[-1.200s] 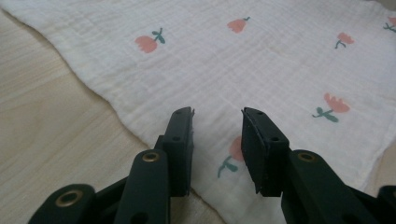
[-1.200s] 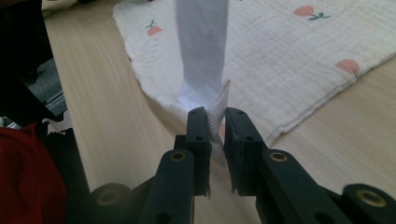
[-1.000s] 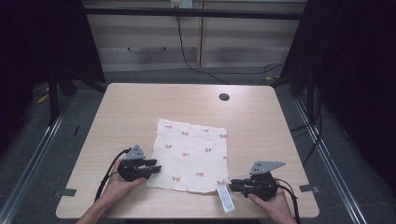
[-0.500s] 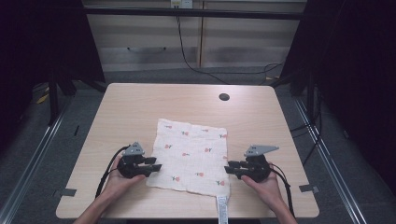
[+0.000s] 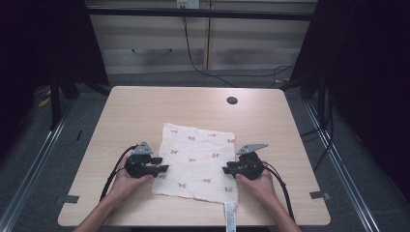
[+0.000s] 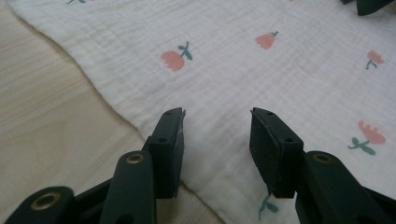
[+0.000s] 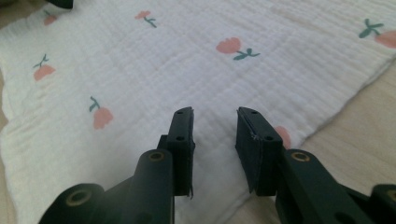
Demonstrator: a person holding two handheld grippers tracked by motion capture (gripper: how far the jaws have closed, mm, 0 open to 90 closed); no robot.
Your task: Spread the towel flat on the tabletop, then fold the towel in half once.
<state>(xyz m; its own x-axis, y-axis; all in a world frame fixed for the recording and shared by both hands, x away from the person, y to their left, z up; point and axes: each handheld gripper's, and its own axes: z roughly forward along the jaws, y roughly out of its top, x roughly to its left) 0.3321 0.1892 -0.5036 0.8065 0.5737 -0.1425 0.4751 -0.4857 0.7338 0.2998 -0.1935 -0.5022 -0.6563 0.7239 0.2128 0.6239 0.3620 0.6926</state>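
Both grippers, left [image 5: 163, 168] and right [image 5: 226, 169], have just been opening, jaws apart with nothing pinched, over opposite side edges of the cloth [image 5: 197, 159] lying flat ahead; I should pinch each edge squarely, catching one layer.

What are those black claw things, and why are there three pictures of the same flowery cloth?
A person sits at a wooden table and holds a tool in each hand. Each tool is a gripper with two black jaws that pinch, like big tweezers. One picture comes from a camera high above the table. There the left gripper sits at one side edge of the cloth and the right gripper at the opposite edge. The other two pictures come from small cameras riding on the grippers, looking along their jaws. The cloth is white with little pink flowers and lies flat on the table. In both close pictures the jaws stand apart over the cloth's edge, having just been opening, with nothing pinched between them.
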